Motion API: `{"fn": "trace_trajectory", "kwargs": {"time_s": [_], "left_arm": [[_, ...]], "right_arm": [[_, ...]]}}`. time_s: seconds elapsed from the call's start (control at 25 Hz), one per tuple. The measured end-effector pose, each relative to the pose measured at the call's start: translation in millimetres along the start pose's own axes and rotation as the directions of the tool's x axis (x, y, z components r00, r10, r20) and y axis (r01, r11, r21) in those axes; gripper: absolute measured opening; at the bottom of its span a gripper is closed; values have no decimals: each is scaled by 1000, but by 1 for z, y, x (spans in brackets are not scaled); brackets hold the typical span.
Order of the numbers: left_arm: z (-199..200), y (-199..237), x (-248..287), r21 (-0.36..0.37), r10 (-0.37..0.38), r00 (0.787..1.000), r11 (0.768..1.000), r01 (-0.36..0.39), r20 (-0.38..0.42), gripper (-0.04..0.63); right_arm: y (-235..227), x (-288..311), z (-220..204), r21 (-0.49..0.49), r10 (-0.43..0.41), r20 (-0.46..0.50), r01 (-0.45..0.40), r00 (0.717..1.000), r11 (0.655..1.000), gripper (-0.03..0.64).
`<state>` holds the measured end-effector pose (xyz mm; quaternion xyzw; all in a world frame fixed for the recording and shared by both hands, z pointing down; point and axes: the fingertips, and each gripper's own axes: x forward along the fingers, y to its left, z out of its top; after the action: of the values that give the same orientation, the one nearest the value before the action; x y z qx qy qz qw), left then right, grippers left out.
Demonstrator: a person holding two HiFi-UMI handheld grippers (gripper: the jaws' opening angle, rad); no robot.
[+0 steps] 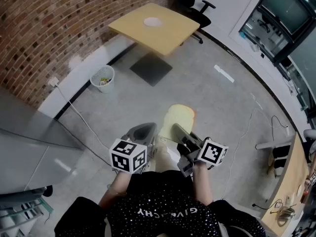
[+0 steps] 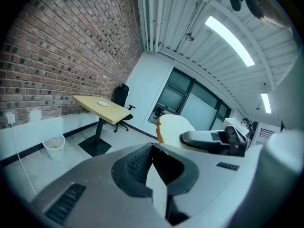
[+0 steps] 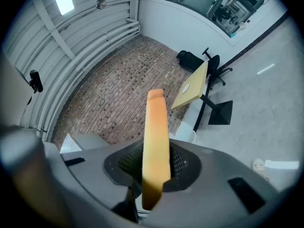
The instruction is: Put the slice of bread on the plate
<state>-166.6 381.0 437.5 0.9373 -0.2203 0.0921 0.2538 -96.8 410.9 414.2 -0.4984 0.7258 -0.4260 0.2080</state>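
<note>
A slice of bread (image 1: 178, 117) with a tan crust stands on edge between the jaws of my right gripper (image 1: 177, 130), which is shut on it. In the right gripper view the bread (image 3: 156, 141) rises edge-on from the jaws. The left gripper view shows the same slice (image 2: 173, 127) off to the right. My left gripper (image 1: 149, 128) hangs beside it, shut and holding nothing. A small white plate (image 1: 152, 21) lies on a wooden table (image 1: 170, 36) far ahead across the floor, also visible as the plate (image 2: 103, 104) in the left gripper view.
A brick wall (image 1: 54, 28) runs along the left, with a white mesh bin (image 1: 102, 78) at its foot. A black office chair (image 1: 200, 11) stands behind the table. A cable (image 1: 81, 117) trails over the grey floor. A desk (image 1: 291, 191) sits at the right.
</note>
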Motion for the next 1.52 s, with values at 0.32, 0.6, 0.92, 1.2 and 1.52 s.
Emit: {"fn": "trace_trajectory", "kwargs": {"time_s": [0.32, 0.6, 0.92, 1.2, 1.52], "left_arm": [[47, 24, 51, 28, -12, 999, 1000, 11, 35, 11], [84, 55, 114, 25, 45, 998, 999, -46, 52, 11], [111, 85, 173, -2, 110, 993, 994, -110, 50, 11], [125, 90, 213, 0, 127, 990, 992, -128, 66, 11], [117, 93, 235, -24, 155, 987, 988, -153, 53, 11]], "right_arm": [[-22, 48, 63, 14, 39, -11, -39, 999, 999, 95], [-56, 90, 127, -1, 60, -49, -61, 997, 998, 95], [-91, 121, 185, 24, 83, -69, -81, 994, 996, 95], [-113, 133, 219, 24, 117, -82, -115, 990, 993, 95], [-143, 130, 232, 69, 103, -84, -98, 991, 993, 95]]}}
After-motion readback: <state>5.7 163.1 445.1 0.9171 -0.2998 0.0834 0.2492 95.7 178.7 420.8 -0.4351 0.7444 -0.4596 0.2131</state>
